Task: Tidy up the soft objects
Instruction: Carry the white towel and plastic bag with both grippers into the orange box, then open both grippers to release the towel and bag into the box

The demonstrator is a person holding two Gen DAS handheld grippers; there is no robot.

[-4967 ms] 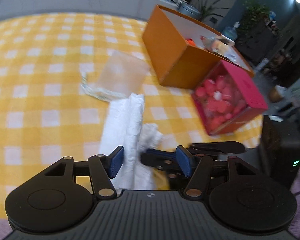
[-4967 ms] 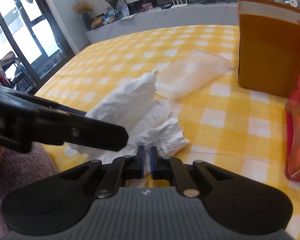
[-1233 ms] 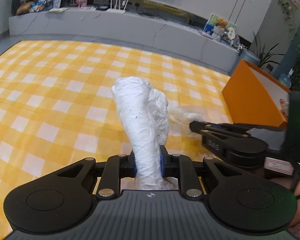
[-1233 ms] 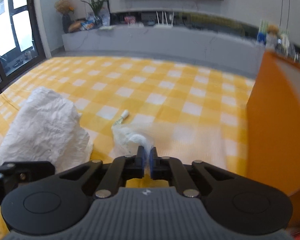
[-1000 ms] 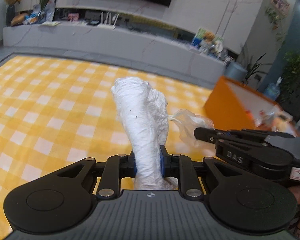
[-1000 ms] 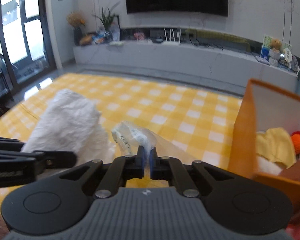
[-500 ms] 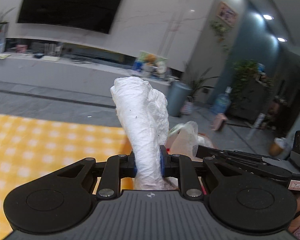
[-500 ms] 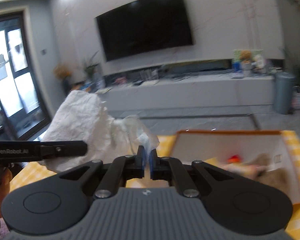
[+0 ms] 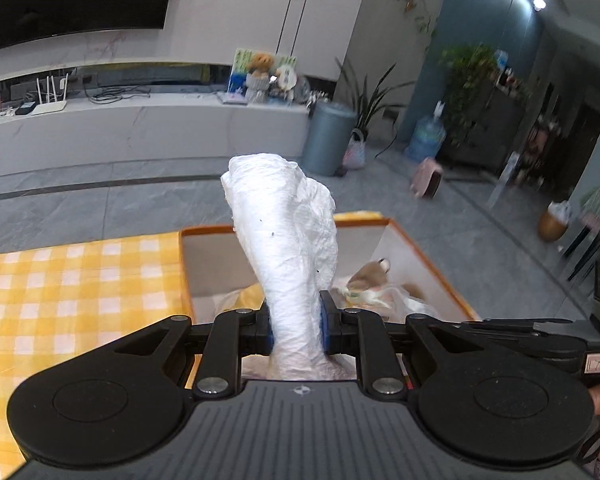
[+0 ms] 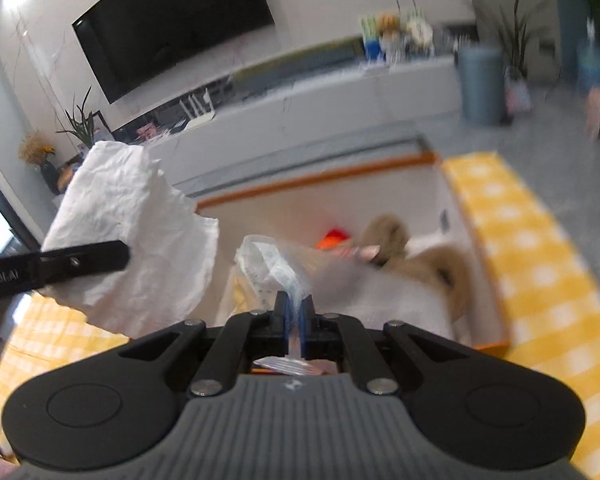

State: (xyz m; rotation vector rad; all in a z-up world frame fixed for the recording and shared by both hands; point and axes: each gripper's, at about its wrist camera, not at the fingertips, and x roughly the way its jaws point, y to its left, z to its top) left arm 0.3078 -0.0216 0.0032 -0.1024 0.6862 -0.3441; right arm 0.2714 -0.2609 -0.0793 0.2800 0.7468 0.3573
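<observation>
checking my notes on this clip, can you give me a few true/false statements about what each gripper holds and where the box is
1. The left gripper is shut on the white crumpled bag. True.
2. The right gripper is open and holds nothing. False: it is shut on the clear plastic bag.
3. The orange box stands open with soft items inside, including a brown plush toy. True.
4. The white crumpled bag already lies inside the orange box. False: it is held up in the air in front of the box.
5. The cloth under the box is plain blue. False: the checked cloth is yellow and white.

right-wrist view motion-blurred, orange box [image 10: 485,344] contents indistinct, white bag [image 9: 288,248] hiding box interior
</observation>
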